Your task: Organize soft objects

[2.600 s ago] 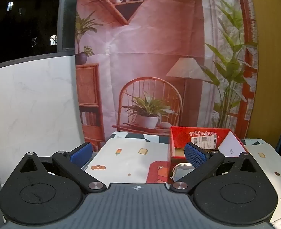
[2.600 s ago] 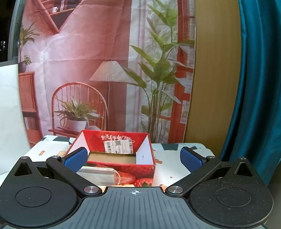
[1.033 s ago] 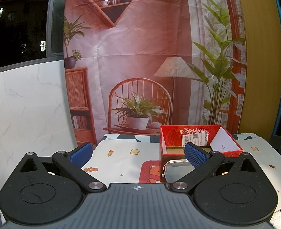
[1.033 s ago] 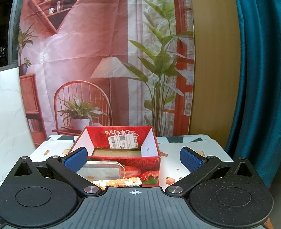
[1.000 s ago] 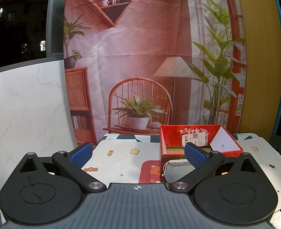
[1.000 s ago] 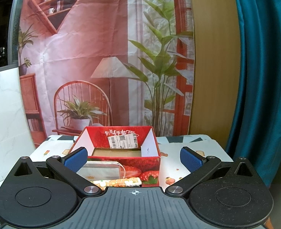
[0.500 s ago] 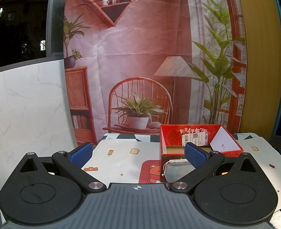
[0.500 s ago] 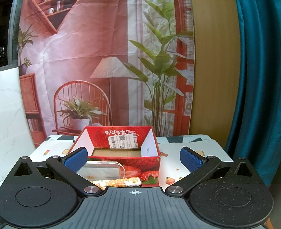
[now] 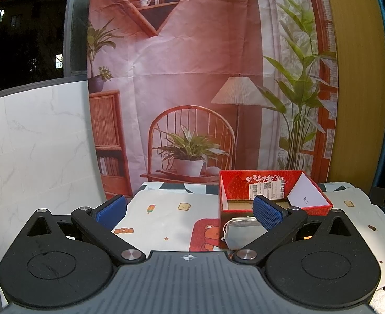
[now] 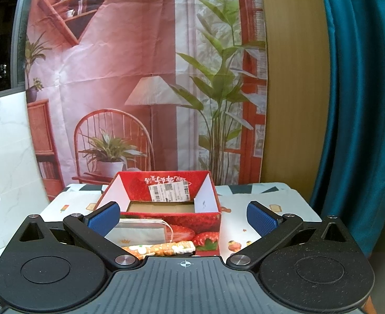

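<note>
Two grippers, left gripper (image 9: 190, 208) and right gripper (image 10: 183, 216), hover with jaws wide apart and nothing held. A grey drawstring pouch (image 10: 140, 231) and a patterned soft roll (image 10: 161, 248) lie on the surface against the near wall of the red box (image 10: 210, 192), which looks empty. Nothing seems packed yet; next, I'd guess, one gripper dips to pinch the pouch.

place: staged home set | cues: printed room backdrop (image 9: 192, 78), cartoon tablecloth (image 9: 166, 217), teal curtain (image 10: 362, 104)
</note>
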`<move>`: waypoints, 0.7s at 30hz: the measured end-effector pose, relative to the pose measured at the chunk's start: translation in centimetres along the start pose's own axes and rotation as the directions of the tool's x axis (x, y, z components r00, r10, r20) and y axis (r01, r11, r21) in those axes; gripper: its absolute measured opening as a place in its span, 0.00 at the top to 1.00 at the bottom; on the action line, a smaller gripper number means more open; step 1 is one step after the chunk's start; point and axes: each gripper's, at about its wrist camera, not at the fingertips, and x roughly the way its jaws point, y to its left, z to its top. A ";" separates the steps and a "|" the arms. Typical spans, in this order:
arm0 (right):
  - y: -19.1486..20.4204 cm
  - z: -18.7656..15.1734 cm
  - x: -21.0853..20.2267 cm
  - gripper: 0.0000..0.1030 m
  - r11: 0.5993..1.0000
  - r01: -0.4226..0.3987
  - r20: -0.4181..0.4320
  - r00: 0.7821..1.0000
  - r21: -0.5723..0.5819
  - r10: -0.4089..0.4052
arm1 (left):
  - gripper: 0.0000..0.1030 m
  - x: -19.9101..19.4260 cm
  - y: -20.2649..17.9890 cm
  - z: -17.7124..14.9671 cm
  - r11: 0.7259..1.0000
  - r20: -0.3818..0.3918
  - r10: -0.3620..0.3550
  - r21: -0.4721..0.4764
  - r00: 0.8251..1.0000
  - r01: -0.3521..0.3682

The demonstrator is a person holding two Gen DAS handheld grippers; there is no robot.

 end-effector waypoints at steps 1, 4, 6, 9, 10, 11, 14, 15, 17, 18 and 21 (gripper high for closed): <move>0.1 -0.1 0.0 0.00 1.000 0.001 0.000 1.000 0.000 -0.001 | 0.00 0.0 0.0 0.0 1.000 0.000 0.000 0.000 1.000 0.000; 0.0 0.0 0.0 0.00 1.000 0.000 -0.001 1.000 0.001 0.000 | 0.00 0.0 0.0 -0.1 1.000 -0.001 0.000 0.001 1.000 0.000; 0.0 -0.1 0.0 0.00 1.000 0.000 -0.001 1.000 0.001 0.000 | 0.00 0.0 0.0 -0.1 1.000 0.000 0.000 0.001 1.000 0.000; -0.1 -0.2 0.1 0.00 1.000 0.000 -0.003 1.000 0.003 0.000 | 0.00 0.1 -0.1 -0.1 1.000 -0.003 0.000 0.000 1.000 0.000; -0.1 -0.2 0.1 0.00 1.000 0.001 -0.004 1.000 0.003 -0.001 | 0.00 0.1 -0.1 -0.1 1.000 -0.004 0.000 -0.001 1.000 0.000; -0.1 -0.2 0.1 0.00 1.000 0.000 -0.004 1.000 0.004 0.000 | 0.00 0.1 -0.1 -0.1 1.000 -0.004 0.000 0.000 1.000 0.000; -0.1 -0.2 0.1 0.00 1.000 0.001 -0.003 1.000 0.003 -0.001 | 0.00 0.1 -0.1 -0.1 1.000 -0.004 0.000 -0.001 1.000 0.000; -0.1 -0.3 0.2 0.00 1.000 0.001 -0.003 1.000 0.004 -0.001 | 0.00 0.1 -0.1 -0.1 1.000 -0.006 0.000 -0.001 1.000 0.000; -0.1 -0.3 0.2 0.00 1.000 0.000 -0.005 1.000 0.005 0.000 | 0.00 0.2 -0.2 -0.2 1.000 -0.008 -0.001 -0.003 1.000 0.001; -0.1 -0.3 0.2 0.00 1.000 0.000 -0.004 1.000 0.005 0.000 | 0.00 0.3 -0.2 -0.1 1.000 -0.010 -0.002 -0.004 1.000 0.002; -0.1 -0.3 0.2 0.00 1.000 -0.002 -0.002 1.000 0.007 0.002 | 0.00 0.4 -0.2 -0.3 1.000 -0.015 -0.007 -0.008 1.000 0.007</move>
